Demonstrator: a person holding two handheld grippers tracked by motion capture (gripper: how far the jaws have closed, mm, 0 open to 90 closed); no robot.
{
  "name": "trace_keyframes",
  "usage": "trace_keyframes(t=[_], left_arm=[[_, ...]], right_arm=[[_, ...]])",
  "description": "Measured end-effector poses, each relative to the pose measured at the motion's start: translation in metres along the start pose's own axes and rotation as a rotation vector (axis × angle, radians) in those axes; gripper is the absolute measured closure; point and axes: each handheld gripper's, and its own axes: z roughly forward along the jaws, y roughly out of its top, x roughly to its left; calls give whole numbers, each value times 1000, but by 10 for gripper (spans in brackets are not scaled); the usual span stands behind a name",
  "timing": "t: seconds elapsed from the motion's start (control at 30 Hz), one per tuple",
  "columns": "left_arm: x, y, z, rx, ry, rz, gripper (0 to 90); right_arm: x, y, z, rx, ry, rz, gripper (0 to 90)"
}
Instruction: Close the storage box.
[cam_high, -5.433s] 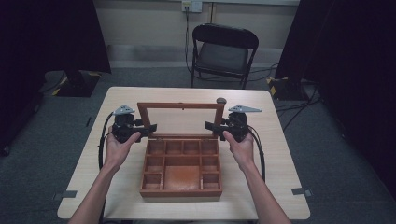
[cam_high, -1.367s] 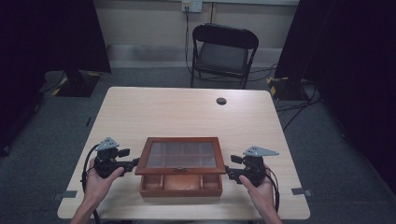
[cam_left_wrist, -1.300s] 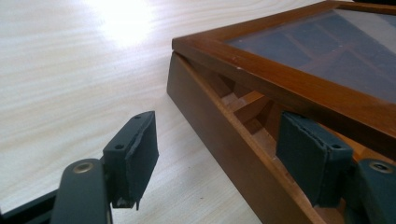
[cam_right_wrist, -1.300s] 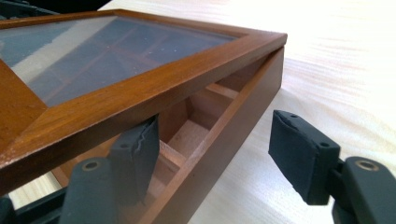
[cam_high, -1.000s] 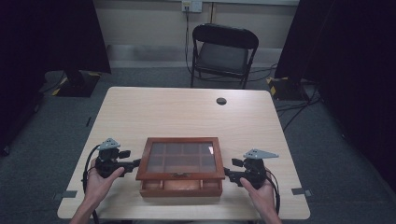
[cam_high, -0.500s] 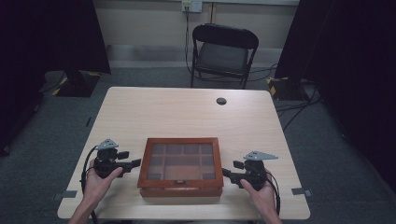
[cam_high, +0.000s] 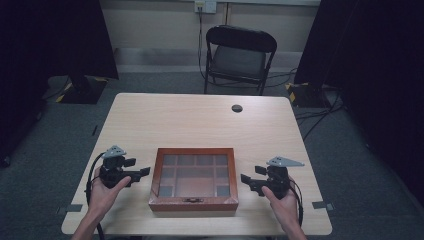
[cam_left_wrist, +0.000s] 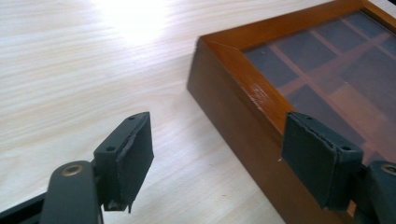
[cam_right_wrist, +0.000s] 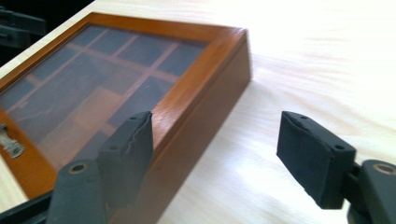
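At the table's near edge, the left gripper (cam_high: 141, 173) and right gripper (cam_high: 248, 181) are hovering wide open and empty, flanking the closed glass-lidded wooden box (cam_high: 194, 178) lying between them, while a small dark disc (cam_high: 237, 108) is sitting beyond.

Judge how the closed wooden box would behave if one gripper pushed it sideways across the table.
The box is low, wide and flat-bottomed, so it would probably slide rather than tip. Its thick wooden frame looks stiff and fairly heavy for its size. The glazed lid seems the fragile part, so pushing on the wooden side wall is likely safer.
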Motion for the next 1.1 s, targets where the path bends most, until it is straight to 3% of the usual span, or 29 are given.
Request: trace_keyframes(t=[0.27, 0.4, 0.5, 0.6, 0.77, 0.83, 0.93, 1.1], left_arm=[[12, -3, -3, 4, 43, -23, 215], [22, -6, -5, 12, 72, -38, 196], [31, -10, -5, 26, 95, -64, 179], [40, -15, -6, 58, 118, -79, 181], [53, -25, -5, 96, 156, -101, 180], [57, -28, -4, 123, 198, -94, 180], [58, -31, -4, 117, 234, -88, 182], [58, -40, 1, 150, 260, -64, 182]], right_arm=[[-30, -1, -11, -16, -95, 46, 204], [-52, -8, -18, -13, -155, 102, 186], [-68, -17, -22, -4, -187, 177, 154], [-84, -29, -26, 26, -244, 198, 154], [-92, -40, -30, 70, -294, 200, 153], [-93, -45, -31, 92, -313, 194, 153], [-92, -49, -33, 99, -354, 172, 153], [-86, -53, -29, 111, -436, 96, 150]])
